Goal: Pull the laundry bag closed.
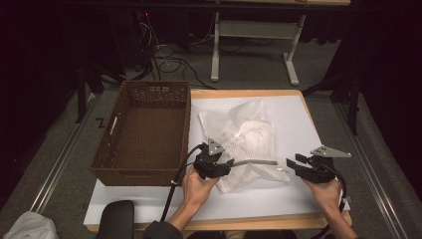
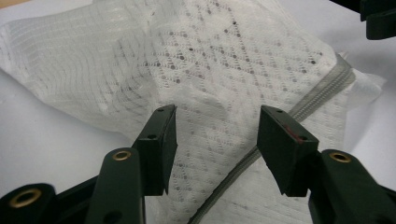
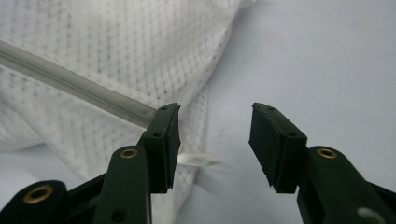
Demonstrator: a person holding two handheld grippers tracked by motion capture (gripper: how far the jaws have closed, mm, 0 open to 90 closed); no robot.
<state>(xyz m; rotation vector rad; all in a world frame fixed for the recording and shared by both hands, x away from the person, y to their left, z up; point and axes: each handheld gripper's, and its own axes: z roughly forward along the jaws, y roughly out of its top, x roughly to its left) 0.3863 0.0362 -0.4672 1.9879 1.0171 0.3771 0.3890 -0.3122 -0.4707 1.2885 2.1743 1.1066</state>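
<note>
— Bench (image 1: 298,107) under white cover, wicker basket (image 1: 142,132) standing at left edge.
— And beside the basket?
— White mesh bag (image 1: 246,142), lying flat mid-bench, grey zipper strip (image 1: 256,162) running along its near end.
— Left gripper (image 1: 223,166)?
— Hovering over the bag's near left corner, fingers (image 2: 161,140) spread wide, gripping nothing, mesh and zipper between them.
— Right gripper (image 1: 293,163)?
— Just off the bag's right corner, fingers (image 3: 163,140) likewise wide, closed on nothing.
</note>
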